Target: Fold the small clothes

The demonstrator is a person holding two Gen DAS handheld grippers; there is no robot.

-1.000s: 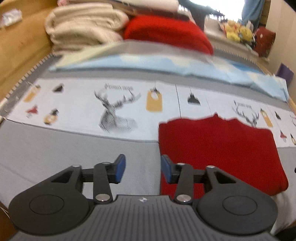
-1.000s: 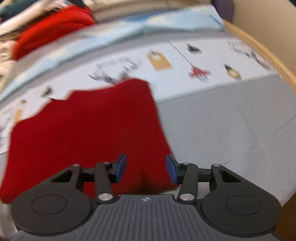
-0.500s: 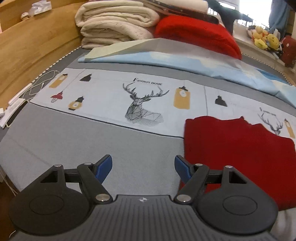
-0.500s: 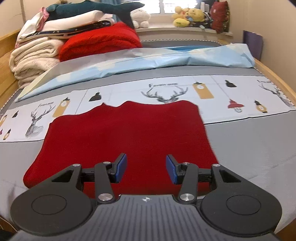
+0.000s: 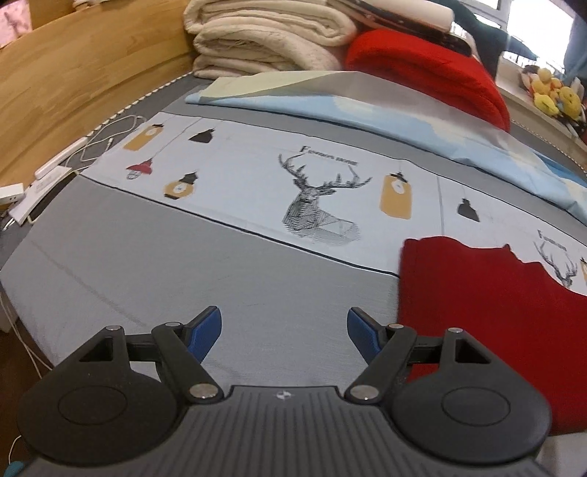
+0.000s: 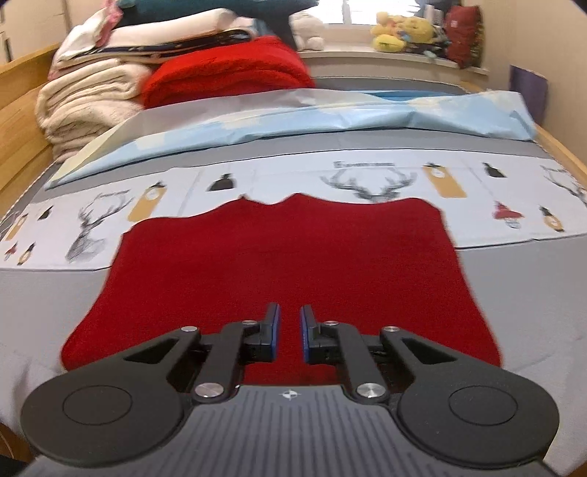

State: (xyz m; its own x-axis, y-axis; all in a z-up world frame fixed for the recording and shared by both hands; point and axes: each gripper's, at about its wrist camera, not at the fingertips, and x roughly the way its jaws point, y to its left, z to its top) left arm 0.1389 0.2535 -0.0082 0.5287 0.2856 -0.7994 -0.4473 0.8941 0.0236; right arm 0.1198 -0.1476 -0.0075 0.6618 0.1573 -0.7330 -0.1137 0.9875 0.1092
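A small dark red knit garment [image 6: 290, 264] lies flat on the bed, spread over the grey sheet and the printed band. It also shows at the right of the left wrist view [image 5: 488, 308]. My left gripper [image 5: 284, 332] is wide open and empty, above bare grey sheet just left of the garment's left edge. My right gripper [image 6: 290, 332] hovers over the garment's near middle with its blue pads almost together, a narrow gap between them and nothing held.
Folded cream blankets [image 5: 264, 40] and a bright red blanket [image 6: 227, 77] are stacked at the bed's head. A light blue sheet [image 6: 330, 113] lies across the bed. A wooden bed frame [image 5: 73, 91], a white power strip and cables [image 5: 47, 172] are at left. Plush toys [image 6: 400, 31] sit on the sill.
My left gripper opened wider and swung left, off the garment's edge. My right gripper narrowed from open to nearly shut and centred over the garment.
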